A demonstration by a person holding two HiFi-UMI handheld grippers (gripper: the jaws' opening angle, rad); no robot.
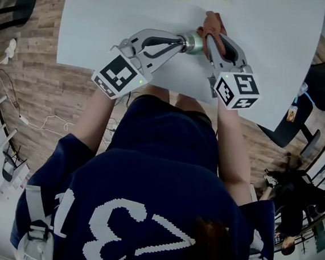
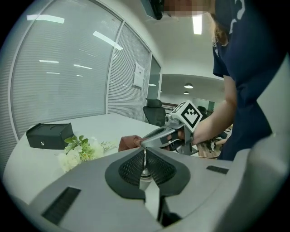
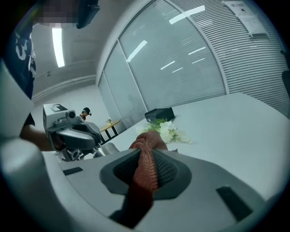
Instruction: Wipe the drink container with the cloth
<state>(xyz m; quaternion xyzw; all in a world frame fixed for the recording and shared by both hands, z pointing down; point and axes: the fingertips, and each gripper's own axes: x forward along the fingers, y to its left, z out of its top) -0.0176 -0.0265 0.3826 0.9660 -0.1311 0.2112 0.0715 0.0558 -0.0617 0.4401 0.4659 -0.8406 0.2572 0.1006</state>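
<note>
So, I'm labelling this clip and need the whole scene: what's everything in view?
silver metal drink container: one, silver, in the left gripper, over the white table
reddish-brown woven cloth: one, reddish-brown, in the right gripper, beside the container
white table: one, white, below both grippers
bunch of white flowers with green leaves: one, white and green, lying on the table
black rectangular box: one, black, on the table next to the flowers
black office chair: one, black, past the table's far end
left gripper: one, grey, shut on the container
right gripper: one, grey, shut on the cloth
</note>
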